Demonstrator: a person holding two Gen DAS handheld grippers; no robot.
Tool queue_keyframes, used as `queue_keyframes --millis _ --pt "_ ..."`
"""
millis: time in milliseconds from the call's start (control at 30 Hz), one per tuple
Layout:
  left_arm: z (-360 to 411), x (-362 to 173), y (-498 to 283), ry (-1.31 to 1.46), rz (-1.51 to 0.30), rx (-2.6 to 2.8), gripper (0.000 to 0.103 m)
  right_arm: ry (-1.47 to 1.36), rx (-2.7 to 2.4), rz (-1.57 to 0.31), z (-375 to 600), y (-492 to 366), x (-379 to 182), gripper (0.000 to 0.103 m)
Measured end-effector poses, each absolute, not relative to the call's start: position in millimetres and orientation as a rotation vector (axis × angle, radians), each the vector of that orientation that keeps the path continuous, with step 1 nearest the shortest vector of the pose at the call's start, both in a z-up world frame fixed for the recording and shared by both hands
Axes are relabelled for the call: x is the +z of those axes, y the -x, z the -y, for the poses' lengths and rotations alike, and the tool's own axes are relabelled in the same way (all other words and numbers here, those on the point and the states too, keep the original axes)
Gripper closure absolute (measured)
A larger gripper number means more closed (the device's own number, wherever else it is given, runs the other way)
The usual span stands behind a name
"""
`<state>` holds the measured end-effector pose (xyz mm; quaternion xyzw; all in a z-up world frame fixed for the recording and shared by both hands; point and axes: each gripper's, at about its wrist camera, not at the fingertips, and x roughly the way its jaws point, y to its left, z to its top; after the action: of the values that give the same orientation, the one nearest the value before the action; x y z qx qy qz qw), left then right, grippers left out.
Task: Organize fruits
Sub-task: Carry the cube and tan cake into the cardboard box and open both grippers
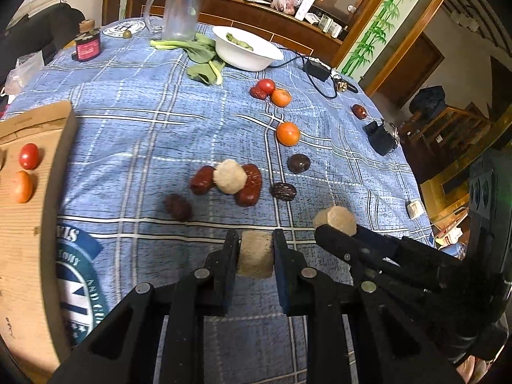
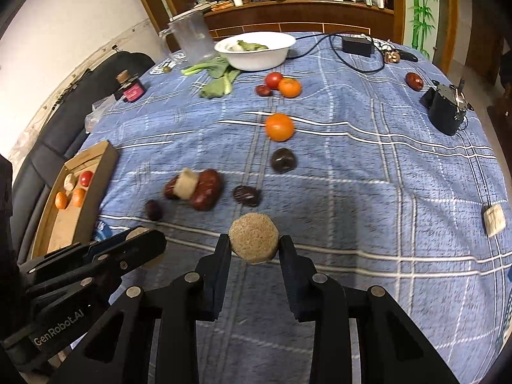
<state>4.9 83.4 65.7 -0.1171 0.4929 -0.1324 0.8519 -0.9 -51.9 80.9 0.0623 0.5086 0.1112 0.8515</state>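
My left gripper (image 1: 256,257) is shut on a beige cut fruit chunk (image 1: 256,257) just above the blue checked cloth. My right gripper (image 2: 255,243) is shut on a round beige chunk (image 2: 255,238); it shows at the right of the left wrist view (image 1: 336,220). Ahead lie red dates (image 1: 248,184) around another beige chunk (image 1: 229,176), dark fruits (image 1: 298,163), oranges (image 1: 288,133) and a tomato (image 1: 266,86). A cardboard box (image 2: 96,172) at the left holds a tomato (image 1: 28,156) and oranges (image 1: 21,186).
A white bowl (image 1: 246,59) with greens, loose leafy greens (image 1: 201,60) and a clear jug (image 1: 179,9) stand at the far side. A black adapter with cable (image 1: 316,68), a black pouch (image 1: 382,137) and a lone beige chunk (image 2: 494,220) sit at the right.
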Motion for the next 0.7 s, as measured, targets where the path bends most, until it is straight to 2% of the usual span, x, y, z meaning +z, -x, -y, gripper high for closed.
queue_keyframes --millis 333,700 --pt "-123 78 4 0.245 -1.019 -0.237 0.083 -0.127 0.232 -1.064 16 12 94 0.070" --pt "-203 89 9 0.248 -0.995 -0.112 0.083 -0.100 0.290 -1.042 -56 9 113 0.069"
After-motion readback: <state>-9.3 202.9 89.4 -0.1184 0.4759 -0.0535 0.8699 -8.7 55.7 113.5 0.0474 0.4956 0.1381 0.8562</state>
